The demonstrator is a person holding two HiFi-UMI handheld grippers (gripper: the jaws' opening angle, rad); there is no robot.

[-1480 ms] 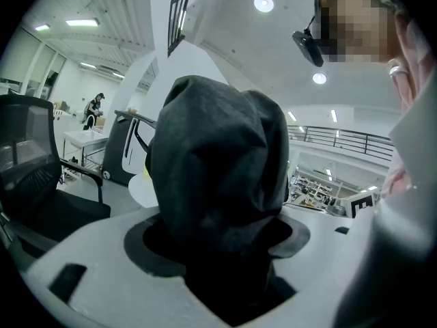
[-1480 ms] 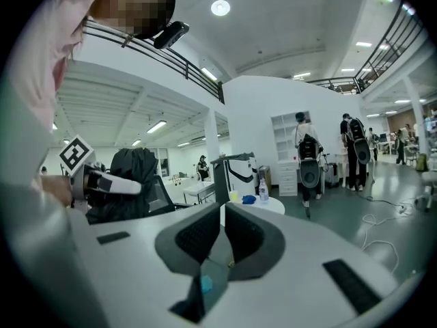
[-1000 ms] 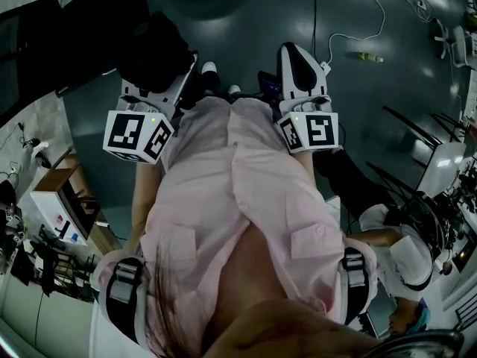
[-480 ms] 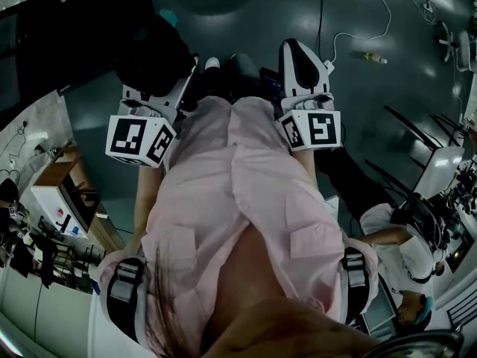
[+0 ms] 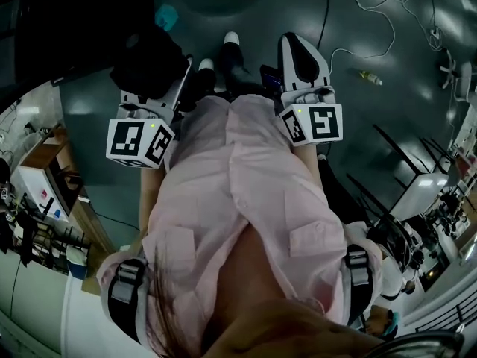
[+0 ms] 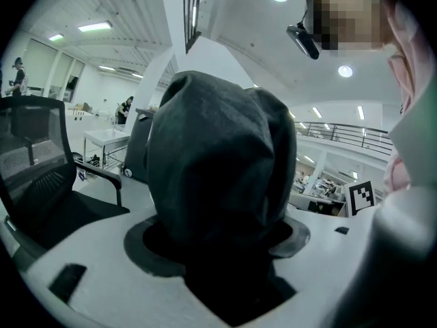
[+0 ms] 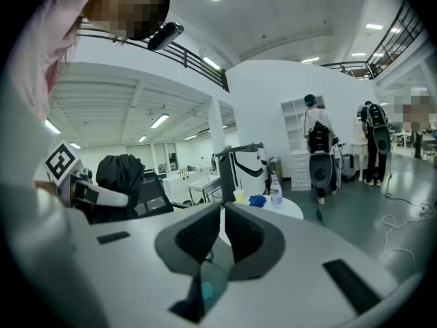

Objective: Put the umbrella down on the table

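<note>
The umbrella (image 5: 145,60) is a folded bundle of black fabric, and my left gripper (image 5: 160,88) is shut on it. In the left gripper view the umbrella (image 6: 222,162) fills the space between the wide-set jaws of my left gripper (image 6: 218,234) and hides the pads. My right gripper (image 5: 298,54) is held level beside it, a little apart; in its own view my right gripper (image 7: 223,207) is shut with nothing between the ribbed pads. The right gripper view also catches the umbrella (image 7: 119,173) at the left. Both grippers are carried in front of the person's pink-shirted body, above the floor.
A small round white table (image 7: 290,210) with a bottle, a cup and a blue thing stands ahead of the right gripper. A black office chair (image 6: 41,176) is at the left. Cables and a bottle (image 5: 370,76) lie on the floor. Two people stand at the far right (image 7: 317,142).
The person has walked forward: a shoe now shows ahead, and the floor, bottle and shelves have slid down the head view. Both grippers keep their jaws as they were.
</note>
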